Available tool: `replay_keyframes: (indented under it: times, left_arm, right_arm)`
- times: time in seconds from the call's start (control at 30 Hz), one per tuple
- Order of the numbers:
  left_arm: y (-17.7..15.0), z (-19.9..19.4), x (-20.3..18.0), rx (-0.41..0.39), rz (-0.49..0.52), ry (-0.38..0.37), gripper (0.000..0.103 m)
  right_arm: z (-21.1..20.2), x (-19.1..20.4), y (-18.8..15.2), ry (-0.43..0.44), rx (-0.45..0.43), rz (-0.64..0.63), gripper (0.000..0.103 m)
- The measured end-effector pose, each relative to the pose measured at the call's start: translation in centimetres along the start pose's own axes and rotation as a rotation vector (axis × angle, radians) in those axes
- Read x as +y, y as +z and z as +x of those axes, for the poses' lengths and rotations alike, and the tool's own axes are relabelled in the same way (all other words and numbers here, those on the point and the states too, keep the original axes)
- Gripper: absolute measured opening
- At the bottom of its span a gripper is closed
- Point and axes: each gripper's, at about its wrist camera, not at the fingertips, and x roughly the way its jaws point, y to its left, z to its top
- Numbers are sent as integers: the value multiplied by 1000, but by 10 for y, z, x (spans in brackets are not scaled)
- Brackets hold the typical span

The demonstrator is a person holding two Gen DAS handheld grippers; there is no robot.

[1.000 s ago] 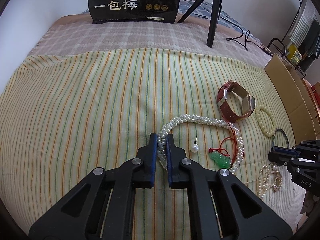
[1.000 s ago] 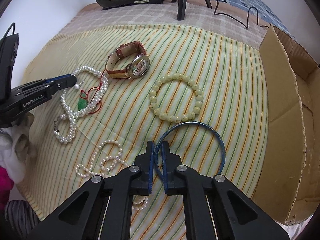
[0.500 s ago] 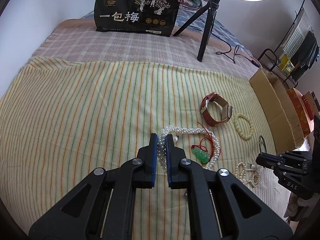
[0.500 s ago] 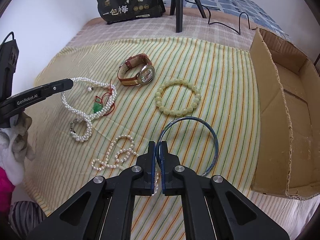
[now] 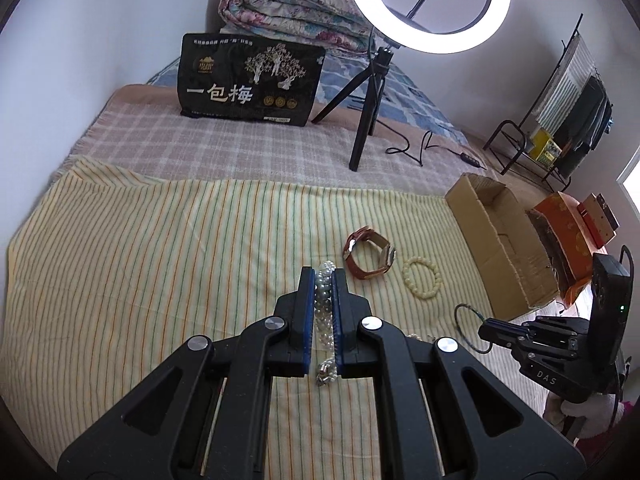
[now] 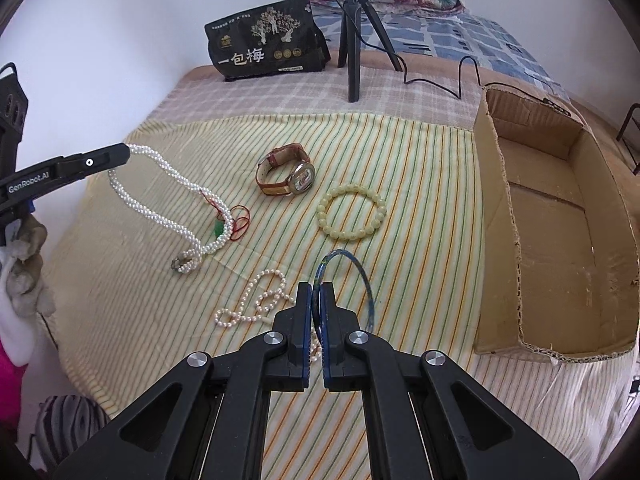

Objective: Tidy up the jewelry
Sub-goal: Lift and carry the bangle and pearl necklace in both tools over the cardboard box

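Pearls hang from the left hand-held gripper [image 5: 324, 280] — its jaws clamp the pearl necklace [image 6: 176, 184], whose far end trails on the striped cloth [image 6: 420, 184] with a green pendant [image 6: 219, 230]. The right hand-held gripper [image 6: 317, 294] pinches a blue bangle [image 6: 362, 276] — beside the watch [image 6: 286, 170], bead bracelet [image 6: 351, 211] and cardboard box [image 6: 560, 216].
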Motion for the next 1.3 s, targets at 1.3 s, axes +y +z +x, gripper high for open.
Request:
replay_keyframes:
  times: [1.3]
  left_arm:
    - [68,-49,-188,-138,232,-227,6]
  right_arm:
    - [-127,-70,-8,-123,-238,56,2]
